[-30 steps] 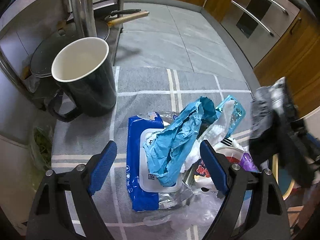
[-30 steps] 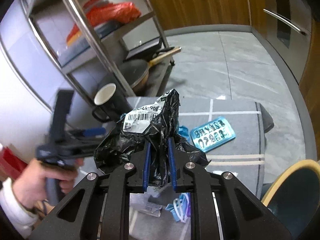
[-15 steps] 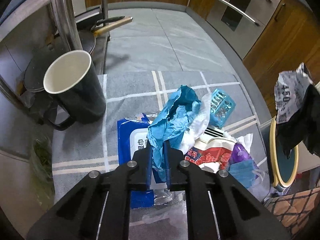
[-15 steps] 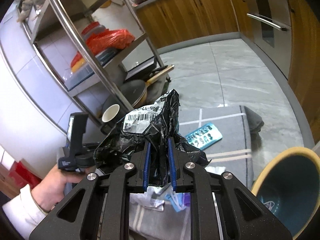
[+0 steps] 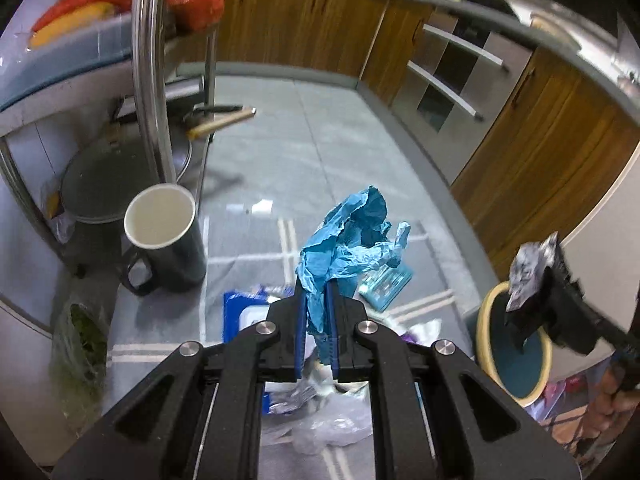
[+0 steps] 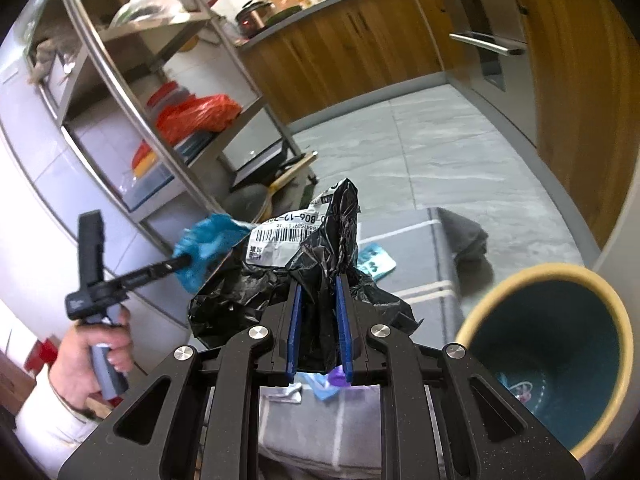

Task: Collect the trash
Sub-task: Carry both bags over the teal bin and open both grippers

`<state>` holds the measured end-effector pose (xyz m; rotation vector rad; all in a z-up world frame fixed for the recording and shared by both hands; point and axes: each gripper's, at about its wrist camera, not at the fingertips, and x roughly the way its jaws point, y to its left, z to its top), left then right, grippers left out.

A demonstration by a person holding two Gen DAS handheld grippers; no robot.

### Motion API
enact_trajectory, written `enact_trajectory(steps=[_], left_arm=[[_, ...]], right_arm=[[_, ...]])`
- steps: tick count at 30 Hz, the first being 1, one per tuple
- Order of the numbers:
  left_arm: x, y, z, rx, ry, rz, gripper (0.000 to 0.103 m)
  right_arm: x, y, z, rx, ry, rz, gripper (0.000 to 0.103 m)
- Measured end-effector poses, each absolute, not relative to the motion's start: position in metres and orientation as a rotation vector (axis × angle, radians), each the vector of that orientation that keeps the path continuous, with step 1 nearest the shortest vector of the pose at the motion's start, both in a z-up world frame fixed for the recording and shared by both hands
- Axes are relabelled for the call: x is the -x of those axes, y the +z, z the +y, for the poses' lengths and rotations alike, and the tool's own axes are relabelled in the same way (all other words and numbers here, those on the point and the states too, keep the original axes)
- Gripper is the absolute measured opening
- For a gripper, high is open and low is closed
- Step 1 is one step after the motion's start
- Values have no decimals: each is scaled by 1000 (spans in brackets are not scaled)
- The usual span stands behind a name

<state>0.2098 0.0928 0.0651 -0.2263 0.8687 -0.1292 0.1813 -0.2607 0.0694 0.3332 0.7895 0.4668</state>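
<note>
- Trash was partly collected: left gripper pinched blue crumpled paper, raised above the surface.
- Right gripper pinched a black plastic bag near the bin.
- Wrappers remained on the surface.

Lower end of blue crumpled paper hidden between pads of left hand-held gripper. Wet-wipes pack mostly covered by same gripper; label unreadable. Clear plastic wrap and litter beneath it blurred, kind unclear. Black plastic bag blocks counter behind it; barcode label partly folded, digits incomplete. Bin cut by right frame edge; small object at its bottom unidentifiable. Blister pack half hidden behind bag.
</note>
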Motion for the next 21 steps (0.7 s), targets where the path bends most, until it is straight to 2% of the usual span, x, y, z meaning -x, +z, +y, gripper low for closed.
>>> enact_trajectory(steps=[8,21], left_arm=[[-206,84,47,279,-273,838,8],[-187,72,-80,113,-505,907,8]], right_arm=[[-166,67,-301,-369,389,766,18],[-133,49,-379,-426,195,753,18]])
